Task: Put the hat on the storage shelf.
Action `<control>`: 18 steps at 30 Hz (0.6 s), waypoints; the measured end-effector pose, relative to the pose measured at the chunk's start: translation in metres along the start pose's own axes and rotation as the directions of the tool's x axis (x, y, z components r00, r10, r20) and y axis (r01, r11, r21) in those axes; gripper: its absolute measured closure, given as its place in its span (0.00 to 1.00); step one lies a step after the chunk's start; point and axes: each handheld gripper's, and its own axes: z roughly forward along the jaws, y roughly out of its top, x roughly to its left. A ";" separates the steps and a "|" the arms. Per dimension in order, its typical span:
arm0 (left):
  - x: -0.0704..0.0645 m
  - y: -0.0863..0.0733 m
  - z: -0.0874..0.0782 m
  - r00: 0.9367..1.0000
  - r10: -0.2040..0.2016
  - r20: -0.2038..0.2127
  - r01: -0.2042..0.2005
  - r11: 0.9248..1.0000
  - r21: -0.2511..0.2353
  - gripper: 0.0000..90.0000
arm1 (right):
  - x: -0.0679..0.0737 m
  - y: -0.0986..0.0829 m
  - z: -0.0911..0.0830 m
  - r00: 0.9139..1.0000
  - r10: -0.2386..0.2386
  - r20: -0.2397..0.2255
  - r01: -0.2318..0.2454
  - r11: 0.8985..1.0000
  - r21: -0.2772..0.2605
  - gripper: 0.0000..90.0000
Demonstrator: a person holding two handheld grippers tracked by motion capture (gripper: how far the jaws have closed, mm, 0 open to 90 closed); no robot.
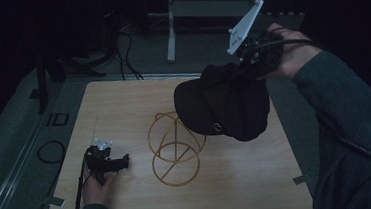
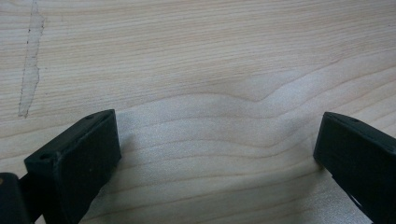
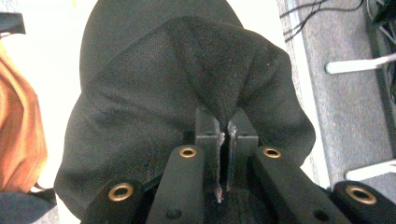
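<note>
Between your right gripper's (image 3: 223, 135) jaws, nearly shut, a fold of the black baseball cap's (image 1: 223, 104) crown fabric is pinched, so the cap hangs in the air above the far right of the worktop (image 1: 239, 180), just over the gold wire hat stand (image 1: 173, 148); the pinch looks meant to let the crown drape open for seating on the frame. Your left gripper (image 2: 217, 154) rests low over bare wood, jaws wide apart and empty, apparently parked. Count: one cap, one stand, two grippers.
</note>
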 end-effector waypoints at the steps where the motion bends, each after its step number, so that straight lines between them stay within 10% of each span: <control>1: 0.000 0.000 0.000 1.000 0.000 0.000 0.000 1.000 0.000 0.00 | 0.000 0.000 0.000 1.000 0.000 0.000 0.000 1.000 0.000 0.95; 18: 0.000 0.000 0.000 1.000 0.000 -0.001 0.000 1.000 -0.001 0.00 | 0.005 0.015 0.020 0.999 -0.027 -0.044 0.021 0.991 -0.131 0.96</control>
